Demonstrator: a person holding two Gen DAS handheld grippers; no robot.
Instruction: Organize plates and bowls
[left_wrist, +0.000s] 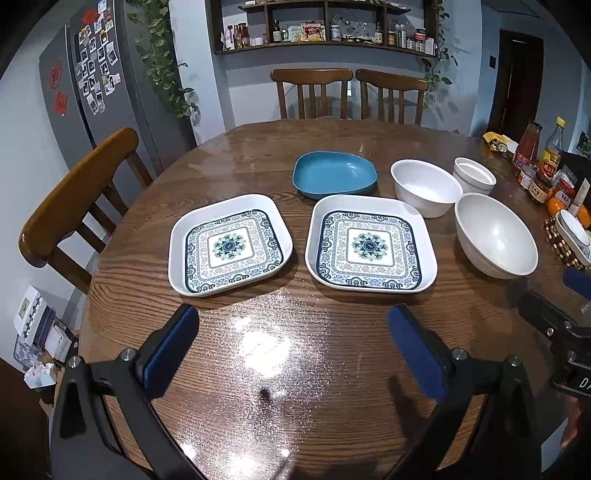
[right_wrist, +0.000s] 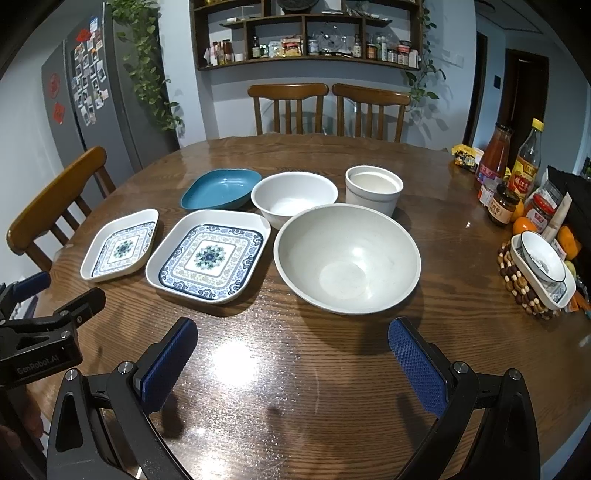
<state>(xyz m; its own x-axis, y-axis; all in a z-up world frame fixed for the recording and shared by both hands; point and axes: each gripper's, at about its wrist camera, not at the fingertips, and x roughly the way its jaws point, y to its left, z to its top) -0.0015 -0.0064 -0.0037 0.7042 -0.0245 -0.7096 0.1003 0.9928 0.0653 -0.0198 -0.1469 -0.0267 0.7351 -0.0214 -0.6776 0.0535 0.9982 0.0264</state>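
Two square white plates with blue patterns lie side by side: the left plate and the right plate. A blue dish lies behind them. To the right stand a large white bowl, a medium white bowl and a small white cup-like bowl. My left gripper is open and empty in front of the plates. My right gripper is open and empty in front of the large bowl.
The round wooden table has chairs at the back and left. Bottles and jars, oranges and a small dish on a beaded mat crowd the right edge.
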